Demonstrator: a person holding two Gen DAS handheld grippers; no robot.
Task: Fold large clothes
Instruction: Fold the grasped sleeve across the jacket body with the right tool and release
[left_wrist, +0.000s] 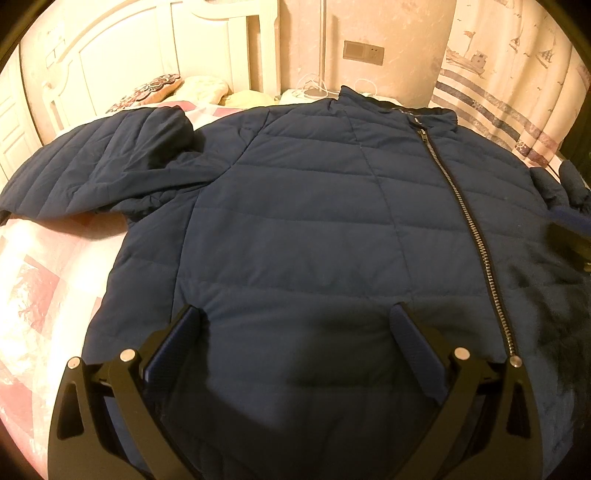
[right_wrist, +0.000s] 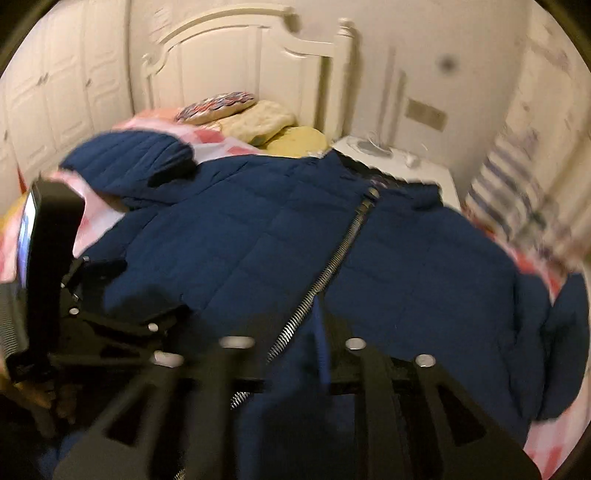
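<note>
A big blue jacket (left_wrist: 314, 221) lies flat on the bed (left_wrist: 37, 277), front side up. Its zipper (left_wrist: 465, 221) is zipped and runs from the collar at 12 o'clock down toward 5 o'clock in the left view. One sleeve (left_wrist: 96, 162) sticks out toward 10 o'clock on the pink cover.

The left tongs (left_wrist: 301, 314) are wide apart. They sit low over the bottom part of the jacket and hold nothing. I cannot tell if the fingertips touch the cloth.

The right tongs (right_wrist: 314, 325) are blurry. Their fingers look close together, near the zipper. I cannot tell if they pinch any cloth.

Pillows (right_wrist: 255, 118) lie at the top near the white headboard (right_wrist: 251, 66).
</note>
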